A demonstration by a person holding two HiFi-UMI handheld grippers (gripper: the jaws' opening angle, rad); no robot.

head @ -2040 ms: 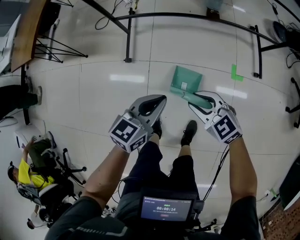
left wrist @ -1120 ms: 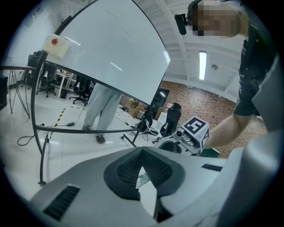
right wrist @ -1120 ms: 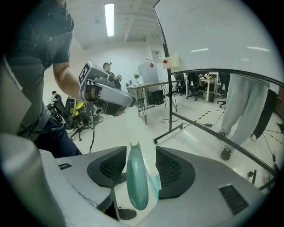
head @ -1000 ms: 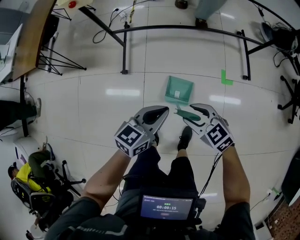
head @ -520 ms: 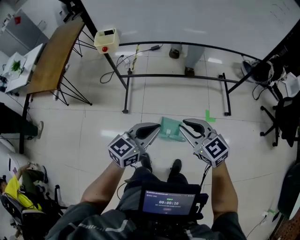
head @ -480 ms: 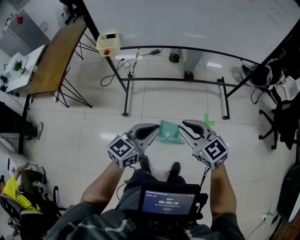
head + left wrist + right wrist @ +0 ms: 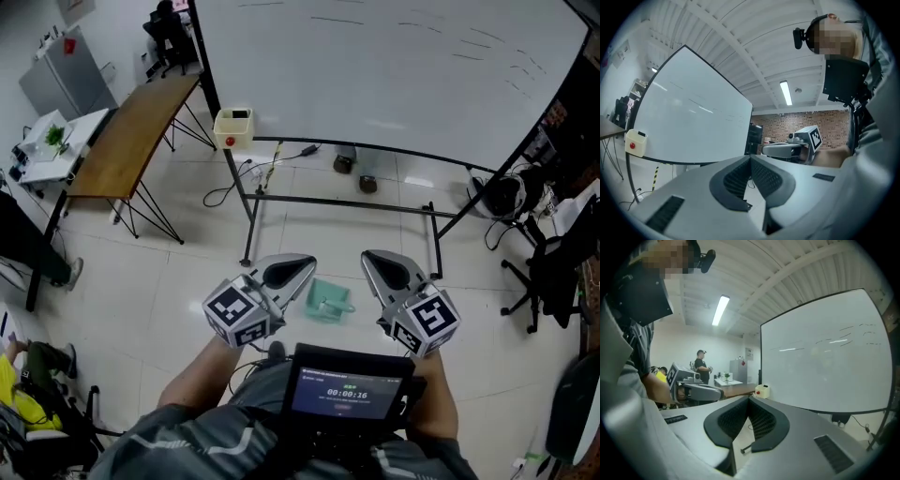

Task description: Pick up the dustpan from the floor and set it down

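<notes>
Green dustpan (image 7: 328,298) lies flat on the tiled floor (image 7: 141,281), btwn the two grippers in head view; neither touches it. Left gripper (image 7: 302,267): jaws together, empty. Right gripper (image 7: 371,260): jaws have just been closing, now together w/ nothing btwn. Both held level, clear of the pan, so set-down prob. done. Room: big whiteboard (image 7: 375,66) ahead, wooden tabletop (image 7: 131,131) at left.

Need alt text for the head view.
A green dustpan lies on the floor, seen between the left gripper and right gripper, both shut and empty; the right one's jaws have just closed. A whiteboard stands ahead.
</notes>
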